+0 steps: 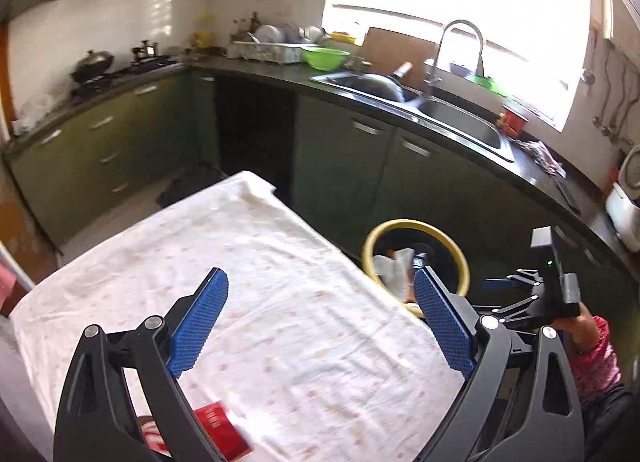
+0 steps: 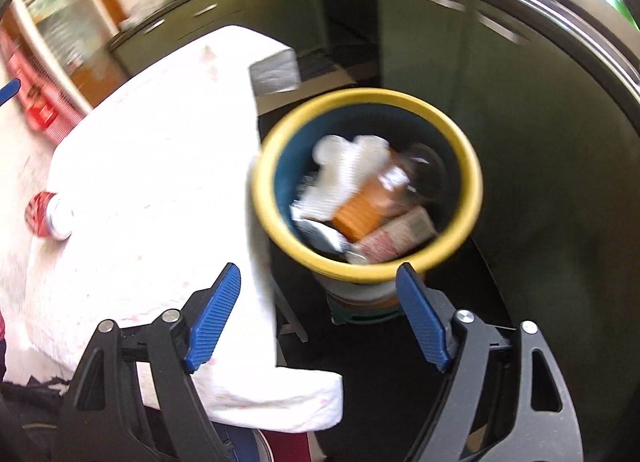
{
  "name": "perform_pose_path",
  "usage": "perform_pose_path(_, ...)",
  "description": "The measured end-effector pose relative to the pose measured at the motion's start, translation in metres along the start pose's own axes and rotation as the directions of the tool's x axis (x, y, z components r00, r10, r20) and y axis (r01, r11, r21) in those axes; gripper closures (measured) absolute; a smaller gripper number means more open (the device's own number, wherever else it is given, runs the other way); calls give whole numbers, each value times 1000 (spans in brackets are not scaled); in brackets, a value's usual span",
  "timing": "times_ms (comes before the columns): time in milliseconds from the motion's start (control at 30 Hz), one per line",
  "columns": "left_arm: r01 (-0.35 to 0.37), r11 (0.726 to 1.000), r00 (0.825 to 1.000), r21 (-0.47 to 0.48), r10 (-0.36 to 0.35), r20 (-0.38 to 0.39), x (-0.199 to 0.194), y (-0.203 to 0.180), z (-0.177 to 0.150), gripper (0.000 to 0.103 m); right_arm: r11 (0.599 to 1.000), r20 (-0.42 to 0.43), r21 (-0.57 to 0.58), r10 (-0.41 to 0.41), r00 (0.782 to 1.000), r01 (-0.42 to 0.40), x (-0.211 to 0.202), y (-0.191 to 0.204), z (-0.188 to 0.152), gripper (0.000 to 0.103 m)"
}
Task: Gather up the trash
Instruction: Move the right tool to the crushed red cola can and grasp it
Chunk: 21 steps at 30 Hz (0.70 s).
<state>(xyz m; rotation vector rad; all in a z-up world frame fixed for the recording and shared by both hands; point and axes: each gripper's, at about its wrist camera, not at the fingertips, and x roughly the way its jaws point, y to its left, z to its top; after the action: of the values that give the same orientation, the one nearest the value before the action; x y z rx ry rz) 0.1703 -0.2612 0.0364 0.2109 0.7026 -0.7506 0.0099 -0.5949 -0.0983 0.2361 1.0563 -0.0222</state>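
Observation:
A bin with a yellow rim stands on the floor beside the table's right edge. It holds white crumpled paper, an orange box, a pink carton and a clear bottle. My right gripper hangs open above the bin's near rim, nothing between its fingers. My left gripper is wide open and empty over the white tablecloth. A red can lies on the table's left side. The left wrist view shows a red item below the gripper frame, partly hidden.
Green kitchen cabinets and a dark counter with a sink run behind the bin. A stove with a wok is at the far left. A hand in a pink sleeve holds the right gripper.

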Motion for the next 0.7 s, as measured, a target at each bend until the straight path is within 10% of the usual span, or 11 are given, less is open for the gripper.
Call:
perform_pose_path(200, -285, 948, 953, -140, 296, 68, -77, 90, -79, 7, 966, -44, -240, 84, 995, -92, 16, 85, 33, 27)
perform_pose_path(333, -345, 905, 932, -250, 363, 25, -100, 137, -132, 7, 871, -65, -465, 146, 987, -159, 18, 164, 50, 27)
perform_pose_path(700, -414, 806, 905, -422, 415, -95, -61, 214, -237, 7, 350, -121, -915, 242, 963, -203, 28, 339, 34, 15)
